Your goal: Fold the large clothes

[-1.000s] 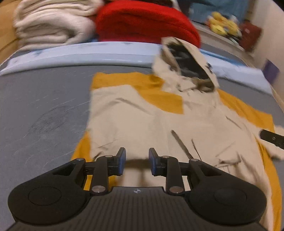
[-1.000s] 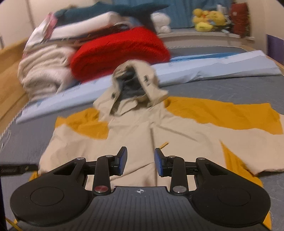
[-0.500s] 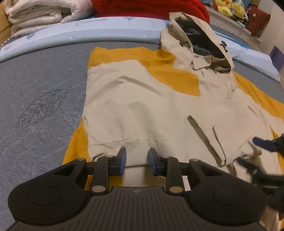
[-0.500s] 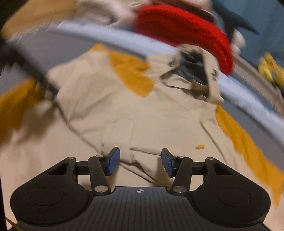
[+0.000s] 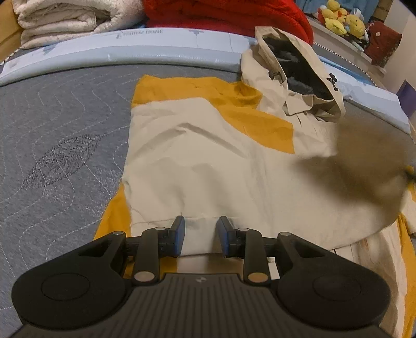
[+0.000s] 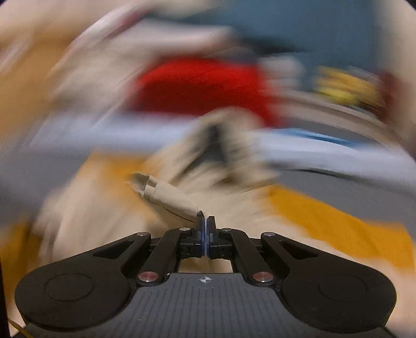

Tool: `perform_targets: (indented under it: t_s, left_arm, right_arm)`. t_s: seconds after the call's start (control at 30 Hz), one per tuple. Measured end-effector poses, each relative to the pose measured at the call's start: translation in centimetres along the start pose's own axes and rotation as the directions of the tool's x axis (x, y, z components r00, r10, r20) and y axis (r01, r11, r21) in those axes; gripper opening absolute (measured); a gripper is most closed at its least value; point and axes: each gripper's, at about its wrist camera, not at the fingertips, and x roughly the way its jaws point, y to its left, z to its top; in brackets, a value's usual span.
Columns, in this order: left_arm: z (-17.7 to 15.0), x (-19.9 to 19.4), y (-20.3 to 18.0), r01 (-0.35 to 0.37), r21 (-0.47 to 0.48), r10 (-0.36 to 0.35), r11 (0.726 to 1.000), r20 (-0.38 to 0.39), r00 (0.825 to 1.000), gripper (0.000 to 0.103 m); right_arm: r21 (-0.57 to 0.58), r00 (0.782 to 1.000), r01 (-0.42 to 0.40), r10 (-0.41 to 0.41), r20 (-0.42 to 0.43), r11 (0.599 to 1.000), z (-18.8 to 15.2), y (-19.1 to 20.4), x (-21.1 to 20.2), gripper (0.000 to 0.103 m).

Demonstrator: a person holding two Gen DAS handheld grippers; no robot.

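Observation:
A beige and mustard-yellow hooded jacket (image 5: pixel 208 161) lies spread on the grey quilted mattress (image 5: pixel 57 145), hood (image 5: pixel 299 70) toward the far edge. My left gripper (image 5: pixel 201 228) is open, low over the jacket's near hem, jaws apart with beige cloth between them. My right gripper (image 6: pixel 204 228) is shut on a beige fold of the jacket (image 6: pixel 171 199), lifted off the mattress. The right wrist view is heavily motion-blurred. In the left wrist view a blurred beige flap (image 5: pixel 364 166) hangs over the jacket's right side.
Folded cream blankets (image 5: pixel 67 18) and a red blanket (image 5: pixel 221 13) are stacked behind a pale blue mattress border (image 5: pixel 130 44). Yellow plush toys (image 5: pixel 340 18) sit on a shelf at the far right.
My right gripper has closed on a fold of the jacket and swings it fast. My left gripper stayed open and moved in over the hem.

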Motion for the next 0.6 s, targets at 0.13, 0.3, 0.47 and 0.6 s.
perform_targets:
  t_s: [0.13, 0.3, 0.47, 0.6]
  left_arm:
    - [0.1, -0.2, 0.1, -0.003, -0.005, 0.003, 1.0, 0.022, 1.0, 0.037]
    - [0.2, -0.1, 0.6, -0.023, -0.011, 0.023, 1.0, 0.028, 0.999, 0.039]
    - [0.3, 0.6, 1.1, -0.048, -0.02, 0.049, 0.999, 0.007, 0.999, 0.039]
    - [0.2, 1.1, 1.6, -0.051, -0.028, 0.051, 0.998, -0.005, 0.999, 0.041]
  right_arm:
    - [0.363, 0.97, 0.238, -0.237, -0.05, 0.901, -0.1, -5.9, -0.5, 0.002]
    - [0.539, 0.952, 0.292, -0.184, -0.246, 0.79, -2.2, -10.2, 2.0, 0.014]
    - [0.689, 0.941, 0.291, -0.067, -0.333, 0.663, -4.3, -13.1, 4.1, 0.033]
    - [0.749, 0.932, 0.306, -0.023, -0.362, 0.587, -6.0, -14.1, 4.8, 0.034]
